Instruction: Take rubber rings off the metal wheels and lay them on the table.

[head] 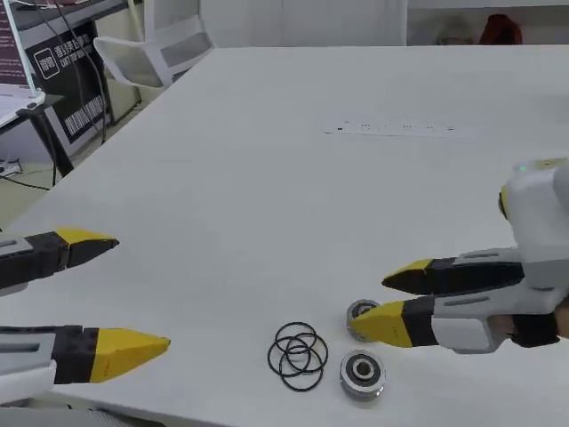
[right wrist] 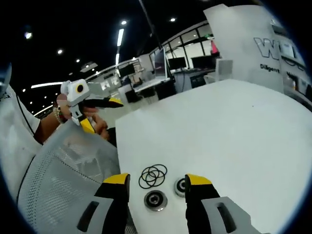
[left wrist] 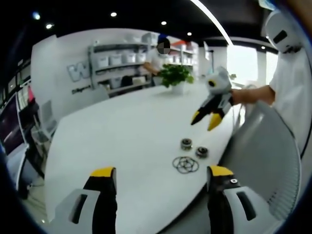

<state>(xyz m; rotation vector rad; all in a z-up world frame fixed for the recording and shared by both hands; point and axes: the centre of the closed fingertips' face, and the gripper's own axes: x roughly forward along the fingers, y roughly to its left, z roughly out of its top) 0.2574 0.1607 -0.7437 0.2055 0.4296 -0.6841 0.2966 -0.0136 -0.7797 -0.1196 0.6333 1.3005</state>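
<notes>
- Jaws of your right gripper point(head: 368, 304) gape empty beside the far round metal wheel point(head: 361, 310); nip only rubber, not steel.
- Left gripper point(head: 142, 291), likewise agape: steady that wheel.
- Thin black rubber rings point(head: 298, 356) lie alongside.

A: What's covered?
B: The far wheel point(head: 358, 309). In the head view the right gripper point(head: 367, 303) sits over part of it, and that gripper's body runs off the right edge.
A: And the left gripper point(head: 142, 292)?
B: Cut by the left edge, with the jaws in sight.
A: How many rings point(head: 298, 355)?
B: They overlap in a heap. Perhaps five, but I can't count them surely.
A: Any ring on the near wheel point(head: 362, 371)?
B: Too small to tell. The print point(head: 391, 129) on the counter point(head: 267, 178) is unreadable as well.
</notes>
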